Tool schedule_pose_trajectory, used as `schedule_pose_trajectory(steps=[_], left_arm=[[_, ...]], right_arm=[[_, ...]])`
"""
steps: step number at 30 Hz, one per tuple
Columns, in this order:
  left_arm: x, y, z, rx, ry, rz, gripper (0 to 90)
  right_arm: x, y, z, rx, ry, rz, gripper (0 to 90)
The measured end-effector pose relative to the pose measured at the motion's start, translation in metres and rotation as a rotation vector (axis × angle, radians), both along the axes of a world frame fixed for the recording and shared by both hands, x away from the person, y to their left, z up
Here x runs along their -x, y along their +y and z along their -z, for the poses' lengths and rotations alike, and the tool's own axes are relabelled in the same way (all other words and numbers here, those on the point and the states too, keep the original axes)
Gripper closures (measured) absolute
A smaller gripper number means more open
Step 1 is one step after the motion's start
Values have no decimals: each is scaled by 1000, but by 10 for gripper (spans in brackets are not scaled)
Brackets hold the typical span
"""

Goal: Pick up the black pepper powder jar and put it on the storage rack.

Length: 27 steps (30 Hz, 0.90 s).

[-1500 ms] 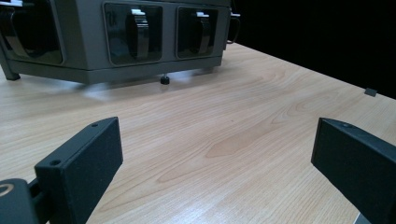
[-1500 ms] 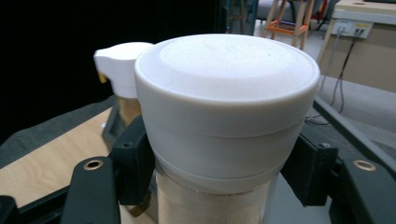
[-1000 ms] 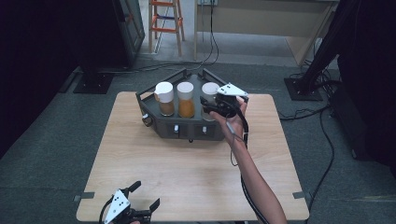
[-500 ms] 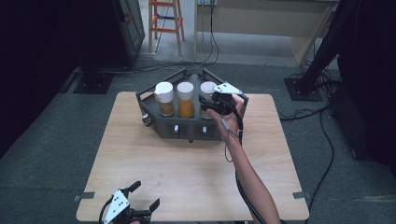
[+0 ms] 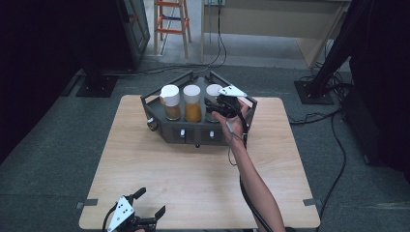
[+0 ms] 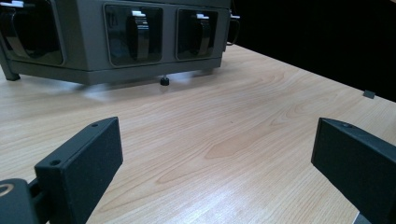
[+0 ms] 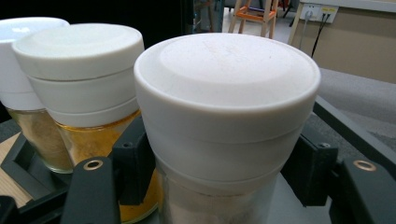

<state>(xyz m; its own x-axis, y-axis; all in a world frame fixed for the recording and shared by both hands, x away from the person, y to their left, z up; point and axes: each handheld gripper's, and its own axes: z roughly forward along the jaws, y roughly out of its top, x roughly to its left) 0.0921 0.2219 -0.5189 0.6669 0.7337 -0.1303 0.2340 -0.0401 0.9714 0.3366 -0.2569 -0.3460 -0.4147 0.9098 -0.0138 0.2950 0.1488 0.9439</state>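
Note:
A dark grey rack [image 5: 193, 133] stands at the table's far middle with three white-lidded jars in a row. The left jar [image 5: 169, 101] holds brownish powder and the middle jar [image 5: 192, 102] holds orange powder. My right gripper [image 5: 217, 108] is shut on the right jar [image 5: 213, 92] just below its lid. In the right gripper view its jaws press both sides of that pale-filled jar [image 7: 224, 93], with the middle jar [image 7: 79, 70] beside it. My left gripper [image 5: 151, 202] sits open at the table's near edge. Only bare wood lies between its jaws [image 6: 217, 154].
The wooden table [image 5: 193, 183] has free room between the rack and its near edge. The rack's front [image 6: 93, 60] has dark windows and small feet. An orange ladder [image 5: 169, 24], black stands and cables are on the floor beyond the table.
My right gripper, still holding the right jar, has shifted a little to the left and lower at the rack. The left gripper has stayed put.

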Motion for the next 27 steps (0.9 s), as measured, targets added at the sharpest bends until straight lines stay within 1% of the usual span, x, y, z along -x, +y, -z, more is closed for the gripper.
schedule_pose_trajectory(steps=[4, 15, 16, 18, 19, 21, 22, 24, 25, 26, 27], left_arm=[[0, 0, 0, 2, -1, 1, 19], [0, 0, 0, 2, -4, 1, 19], [0, 0, 0, 3, -4, 1, 19], [0, 0, 0, 2, -4, 1, 19], [0, -1, 0, 2, -4, 1, 19], [0, -1, 0, -1, -4, 3, 19], [0, -1, 0, -2, -5, 3, 19], [0, -1, 0, 0, -5, 2, 19], [0, -1, 0, 0, -4, 2, 19], [0, -1, 0, 0, -4, 2, 19], [0, -1, 0, 0, -4, 2, 19]], right_arm=[[-2, 1, 4, -1, 5, 5, 349], [0, -2, 10, -18, -11, 7, 341], [1, -2, 10, -19, -11, 9, 322], [2, -4, 10, -37, -12, 12, 274], [2, -4, 9, -39, -12, 9, 235], [5, -3, 6, -39, -10, 21, 171], [5, -4, 4, -49, -4, 24, 138], [6, -6, 3, -65, 3, 25, 120], [7, -7, 3, -68, 2, 24, 95], [8, -7, 3, -76, 4, 29, 44], [9, -7, 2, -84, 12, 39, 13]])
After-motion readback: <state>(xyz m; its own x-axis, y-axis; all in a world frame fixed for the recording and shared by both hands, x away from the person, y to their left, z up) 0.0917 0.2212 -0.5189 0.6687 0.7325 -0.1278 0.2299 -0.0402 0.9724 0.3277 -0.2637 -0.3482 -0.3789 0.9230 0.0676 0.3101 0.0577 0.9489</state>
